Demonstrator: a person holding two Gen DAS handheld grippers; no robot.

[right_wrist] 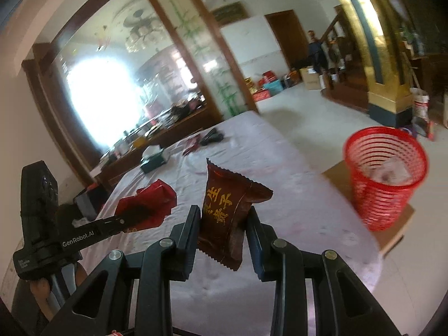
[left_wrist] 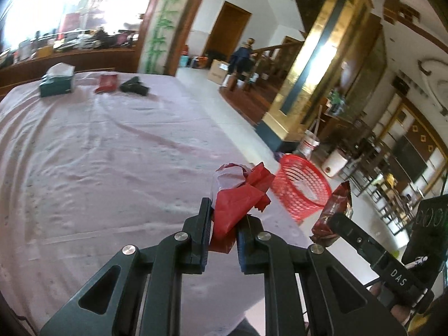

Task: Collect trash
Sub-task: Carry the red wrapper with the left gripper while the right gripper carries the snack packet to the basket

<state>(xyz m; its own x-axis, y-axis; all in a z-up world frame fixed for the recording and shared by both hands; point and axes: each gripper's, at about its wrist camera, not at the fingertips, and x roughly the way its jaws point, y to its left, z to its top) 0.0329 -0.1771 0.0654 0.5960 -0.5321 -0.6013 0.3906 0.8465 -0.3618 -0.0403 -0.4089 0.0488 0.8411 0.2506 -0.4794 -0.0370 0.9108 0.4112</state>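
My left tool (left_wrist: pixel 224 218), lower centre of its view, is clamped on a crumpled red wrapper (left_wrist: pixel 240 193), jaws narrow. My right tool (right_wrist: pixel 224 221) grips a dark red snack packet (right_wrist: pixel 226 212) with gold characters, held upright between the pads, lower centre of the right view. Both are above the surface with the pale pink cloth (left_wrist: pixel 98 154). The red mesh trash basket (right_wrist: pixel 383 179) stands on cardboard at the right of the right view, beside the surface, some paper inside. Far end of the cloth, upper left of the left view: green tissue box (left_wrist: pixel 57 82), red packet (left_wrist: pixel 107 82), dark item (left_wrist: pixel 134 86), blurry.
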